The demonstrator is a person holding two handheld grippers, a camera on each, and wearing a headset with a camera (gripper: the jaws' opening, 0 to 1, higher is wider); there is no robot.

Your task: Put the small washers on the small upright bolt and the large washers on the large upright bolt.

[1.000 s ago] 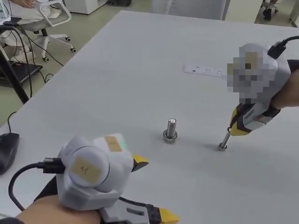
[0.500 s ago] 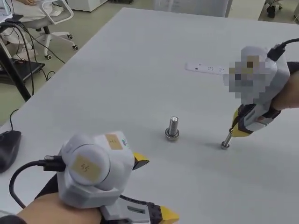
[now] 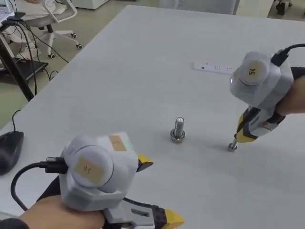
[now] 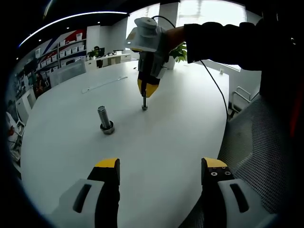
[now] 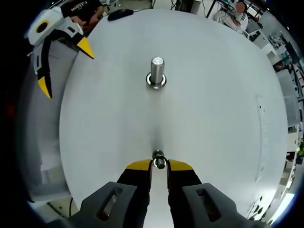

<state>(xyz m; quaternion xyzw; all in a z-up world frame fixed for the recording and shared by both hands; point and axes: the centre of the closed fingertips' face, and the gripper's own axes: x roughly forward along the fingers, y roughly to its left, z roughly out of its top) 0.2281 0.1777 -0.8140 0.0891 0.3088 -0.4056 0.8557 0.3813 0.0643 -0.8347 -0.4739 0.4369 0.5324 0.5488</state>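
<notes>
The white bench [image 3: 143,71] carries all items. The left tongs [image 3: 159,191] hover low over its near edge, released: the yellow-tipped jaws stand wide apart with nothing between them, as the left gripper view confirms [image 4: 160,164]. The right tongs [image 3: 240,138] point steeply down at the bench's right side. Their jaws are drawn close together with the top of the small bolt [image 5: 159,161] between them [image 5: 160,165].

A white power strip [image 3: 212,67] lies flat farther back, well apart from both bolts.

The large bolt [image 3: 178,128] stands upright near the bench's middle, between the two tongs, with a metal ring [image 5: 156,81] around its base. Whether that ring is washers or the bolt head cannot be told.

The small bolt [image 3: 232,145] stands upright to the right of the large bolt, apart from it. Any washers on it are too small to make out.
</notes>
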